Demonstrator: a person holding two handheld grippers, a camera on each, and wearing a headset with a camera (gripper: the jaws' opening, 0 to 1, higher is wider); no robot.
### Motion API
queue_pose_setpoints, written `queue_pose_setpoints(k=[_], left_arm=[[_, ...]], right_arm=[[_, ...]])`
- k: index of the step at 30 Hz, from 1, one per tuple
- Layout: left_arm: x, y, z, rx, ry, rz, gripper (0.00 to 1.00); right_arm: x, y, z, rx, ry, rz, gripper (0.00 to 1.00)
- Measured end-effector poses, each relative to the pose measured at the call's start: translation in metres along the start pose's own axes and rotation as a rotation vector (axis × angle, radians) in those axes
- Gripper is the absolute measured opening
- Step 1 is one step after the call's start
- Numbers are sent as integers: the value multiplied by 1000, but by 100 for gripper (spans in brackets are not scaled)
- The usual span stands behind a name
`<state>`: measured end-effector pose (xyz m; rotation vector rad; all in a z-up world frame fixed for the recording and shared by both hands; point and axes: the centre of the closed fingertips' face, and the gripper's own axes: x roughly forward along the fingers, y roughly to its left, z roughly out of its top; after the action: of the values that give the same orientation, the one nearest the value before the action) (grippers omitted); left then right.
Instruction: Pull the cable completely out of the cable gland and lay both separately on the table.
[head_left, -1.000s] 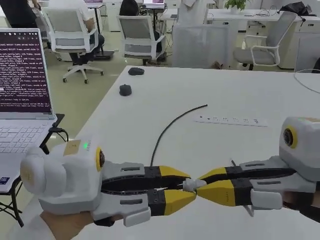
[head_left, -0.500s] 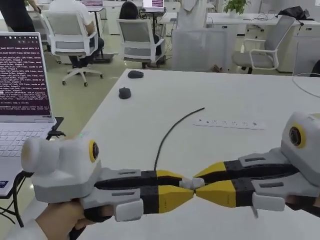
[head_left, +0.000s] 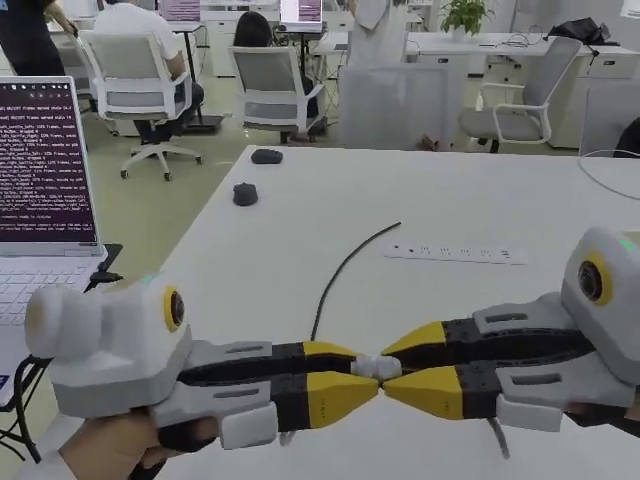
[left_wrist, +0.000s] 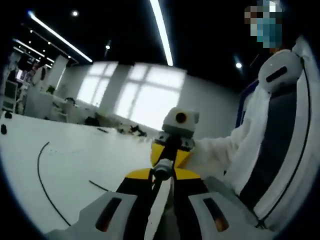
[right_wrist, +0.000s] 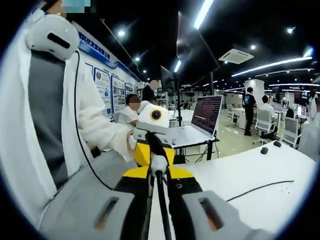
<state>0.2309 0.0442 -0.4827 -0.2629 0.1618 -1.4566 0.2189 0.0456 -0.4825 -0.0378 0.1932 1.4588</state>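
Over the table (head_left: 480, 190), the head view shows the left gripper (head_left: 355, 368) and right gripper (head_left: 392, 368) tip to tip, ready to pull apart. Left gripper view: shut jaws pinch the cable gland (left_wrist: 162, 170). Right gripper view: shut jaws squeeze the cable (right_wrist: 162, 210), not yet out.

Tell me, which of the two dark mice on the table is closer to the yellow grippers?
The front mouse, by the left edge of the table, is closer. The back mouse lies farther away, near the table's far corner.
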Motion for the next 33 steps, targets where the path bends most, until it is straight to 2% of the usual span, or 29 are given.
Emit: queue_pose_setpoints(k=[1,2,3,4,5,7,9,11,13,14,17,20,25,28,30,31,33], left_arm=[[0,-1,1,32,4,1,16],[1,-1,2,81,10,15,16],[2,-1,3,118,17,24,16],[2,0,3,137,22,28,16],[3,-1,4,201,31,38,16],[4,-4,6,258,39,38,16],[6,-6,6,307,55,35,16],[9,-9,4,342,76,33,16],[10,-10,3,351,83,28,16],[10,-10,4,353,83,28,16],[10,-11,4,364,77,17,16],[10,-11,5,373,75,16,16],[10,-10,4,377,78,16,16],[10,-8,5,333,68,20,16],[9,-8,6,291,54,20,16],[9,-7,6,274,50,20,16],[8,-6,4,235,48,23,16]], right_arm=[[-1,0,2,50,-20,0,14],[-2,-1,8,144,-66,4,23],[-3,-3,10,207,-90,1,32],[-3,-5,10,228,-95,-2,39],[-5,-5,8,323,-97,10,39],[-6,-9,0,360,-86,0,31],[-7,-8,-2,420,-102,8,29],[-8,-6,2,480,-139,30,27],[-10,-3,9,512,-179,57,24],[-11,-3,10,515,-186,62,21],[-11,-4,3,501,-156,43,12],[-13,-2,5,529,-166,57,12],[-12,1,4,503,-151,61,12],[-13,3,7,424,-138,51,11],[-12,3,9,294,-123,36,11],[-12,4,8,217,-96,24,11],[-10,4,7,203,-68,15,11]])
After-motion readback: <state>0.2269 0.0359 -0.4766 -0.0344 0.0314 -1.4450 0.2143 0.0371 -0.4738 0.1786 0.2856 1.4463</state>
